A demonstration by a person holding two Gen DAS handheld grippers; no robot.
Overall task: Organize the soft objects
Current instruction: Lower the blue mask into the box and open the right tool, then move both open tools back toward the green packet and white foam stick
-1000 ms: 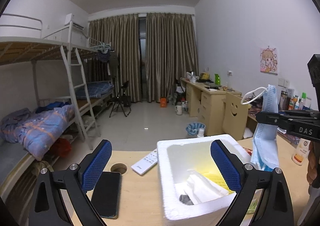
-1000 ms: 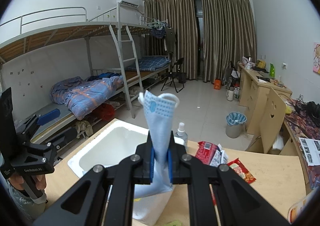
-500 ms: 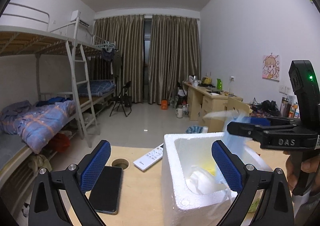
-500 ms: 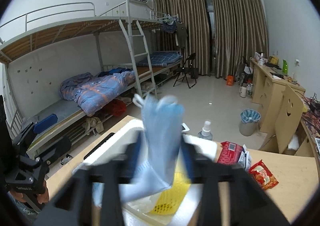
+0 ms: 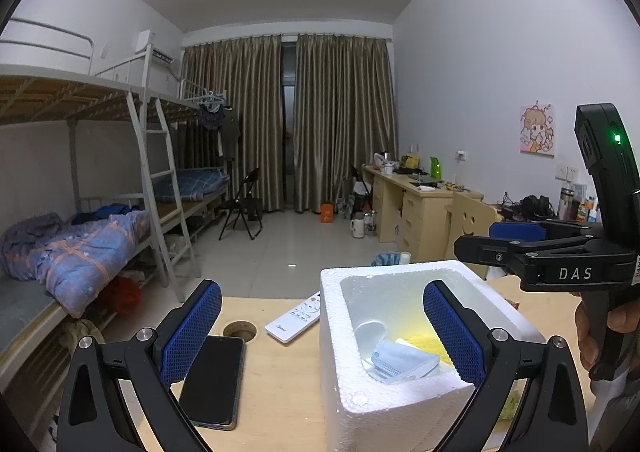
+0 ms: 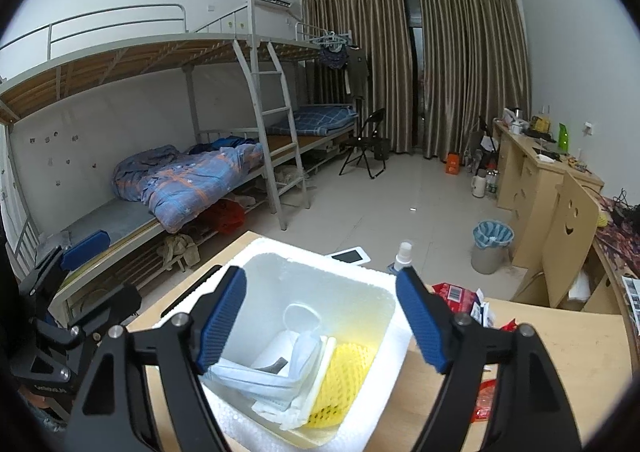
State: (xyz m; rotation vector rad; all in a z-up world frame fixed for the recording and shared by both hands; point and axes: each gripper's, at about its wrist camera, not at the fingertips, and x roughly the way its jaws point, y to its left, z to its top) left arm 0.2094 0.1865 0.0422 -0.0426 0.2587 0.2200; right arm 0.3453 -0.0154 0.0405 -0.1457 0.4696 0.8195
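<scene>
The pale blue pleated face mask (image 6: 260, 376) lies inside the white foam box (image 6: 384, 284), low in the frame. It looks light and limp; the ear loop is best for holding. The right gripper (image 6: 320, 320) is opening and holds nothing; the left gripper (image 5: 320, 332) is wide open and empty. The foam walls are narrow and crumbly, the tabletop (image 5: 276, 384) beside them free.

Both wrist views look slightly downward from close above the desk, sharing the foam box (image 5: 400, 404) (image 6: 320, 264).
</scene>
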